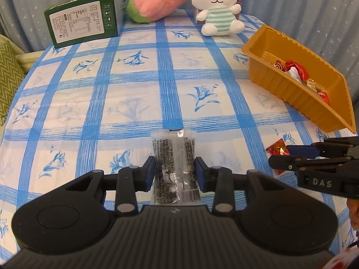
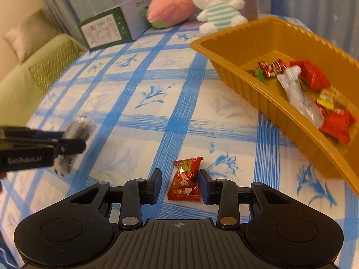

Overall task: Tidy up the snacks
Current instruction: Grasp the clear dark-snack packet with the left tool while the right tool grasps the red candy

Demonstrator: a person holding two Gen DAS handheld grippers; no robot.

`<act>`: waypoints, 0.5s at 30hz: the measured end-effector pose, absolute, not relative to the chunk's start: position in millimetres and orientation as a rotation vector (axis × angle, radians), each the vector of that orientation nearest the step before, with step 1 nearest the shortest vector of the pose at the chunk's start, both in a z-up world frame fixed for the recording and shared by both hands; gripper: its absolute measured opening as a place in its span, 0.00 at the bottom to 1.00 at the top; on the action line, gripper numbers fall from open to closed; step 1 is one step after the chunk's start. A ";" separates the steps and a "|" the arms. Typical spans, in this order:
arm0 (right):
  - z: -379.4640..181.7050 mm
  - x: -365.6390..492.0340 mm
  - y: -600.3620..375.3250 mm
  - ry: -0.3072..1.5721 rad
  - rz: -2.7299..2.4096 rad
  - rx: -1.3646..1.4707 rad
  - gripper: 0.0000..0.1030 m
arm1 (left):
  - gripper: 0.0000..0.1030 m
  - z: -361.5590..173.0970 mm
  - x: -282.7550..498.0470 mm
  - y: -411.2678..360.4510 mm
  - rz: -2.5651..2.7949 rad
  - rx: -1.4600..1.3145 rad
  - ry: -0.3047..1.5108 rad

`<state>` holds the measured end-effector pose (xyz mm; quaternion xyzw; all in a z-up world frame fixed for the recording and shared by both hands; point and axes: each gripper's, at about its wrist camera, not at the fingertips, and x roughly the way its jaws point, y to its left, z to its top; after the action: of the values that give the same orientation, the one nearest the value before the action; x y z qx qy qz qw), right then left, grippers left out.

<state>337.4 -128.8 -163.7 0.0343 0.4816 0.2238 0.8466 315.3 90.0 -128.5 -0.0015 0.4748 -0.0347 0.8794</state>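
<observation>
My left gripper [image 1: 175,168] is shut on a clear snack packet [image 1: 174,148] with dark print, its pads pressing both long edges just above the blue-checked tablecloth. In the right wrist view that packet [image 2: 78,127] shows blurred at the far left, in the left gripper [image 2: 74,144]. A red candy [image 2: 185,179] lies on the cloth between the fingers of my right gripper [image 2: 179,173]. The right pad is at its wrapper and a gap shows at the left pad. The gold tray [image 2: 246,85] at the right holds several wrapped snacks [image 2: 314,76].
At the back stand a green carton [image 1: 83,22], a pink plush [image 1: 157,2] and a white rabbit plush [image 1: 217,9]. The gold tray [image 1: 291,85] sits near the table's right edge. A green cushion [image 1: 9,76] lies off the left edge. Blue curtain hangs behind.
</observation>
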 end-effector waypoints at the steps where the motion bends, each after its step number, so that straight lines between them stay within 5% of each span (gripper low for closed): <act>1: -164.4 336.1 -125.9 1.008 0.471 0.039 0.34 | 0.34 -128.2 314.7 90.5 -0.071 -0.004 0.990; 15: -165.1 331.8 -121.8 0.983 0.495 -0.054 0.21 | 0.34 -119.7 309.8 85.8 -0.071 0.002 0.981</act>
<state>331.8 -121.8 -165.1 -0.0255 0.4671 0.2353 0.8519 309.8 85.8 -119.7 0.0008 0.4710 -0.0343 0.8815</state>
